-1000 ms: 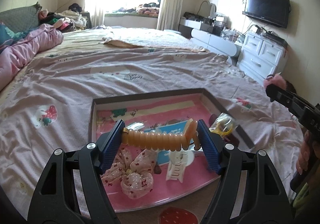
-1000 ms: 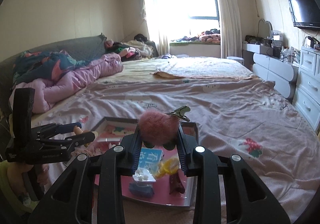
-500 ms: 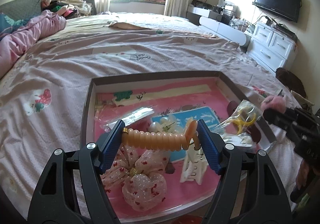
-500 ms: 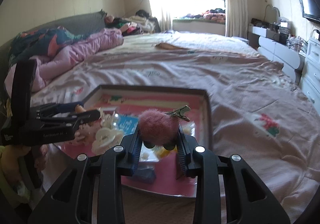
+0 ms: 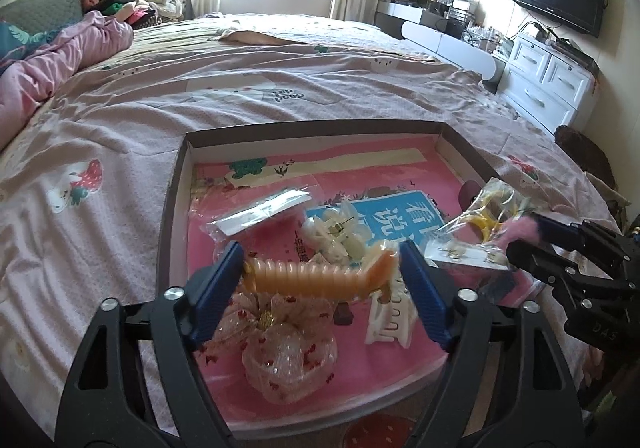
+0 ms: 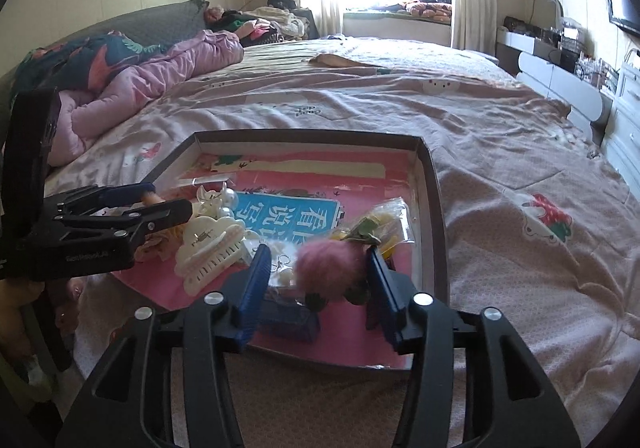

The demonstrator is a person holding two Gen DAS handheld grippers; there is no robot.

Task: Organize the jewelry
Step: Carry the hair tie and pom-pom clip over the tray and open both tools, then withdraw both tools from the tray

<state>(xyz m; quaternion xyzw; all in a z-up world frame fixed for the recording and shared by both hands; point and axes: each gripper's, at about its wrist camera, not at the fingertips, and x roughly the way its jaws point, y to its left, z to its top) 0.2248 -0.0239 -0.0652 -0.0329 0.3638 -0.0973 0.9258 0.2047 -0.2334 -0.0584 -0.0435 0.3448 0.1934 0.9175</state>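
Left tongs (image 5: 322, 278) pinch orange spiral hair tie (image 5: 316, 278), stretched straight between blue pads, above near-left part of tray (image 5: 172, 184). Right tongs (image 6: 316, 280) pinch pink fluffy hair clip (image 6: 330, 266), metal clip end pointing up, above near-right part of tray. Tray has pink printed liner, sits on bed (image 5: 280, 88). In tray: white claw clip (image 6: 210, 248), sheer dotted scrunchie (image 5: 280, 344), clear packets (image 5: 264, 208), yellow item in bag (image 5: 486, 208).
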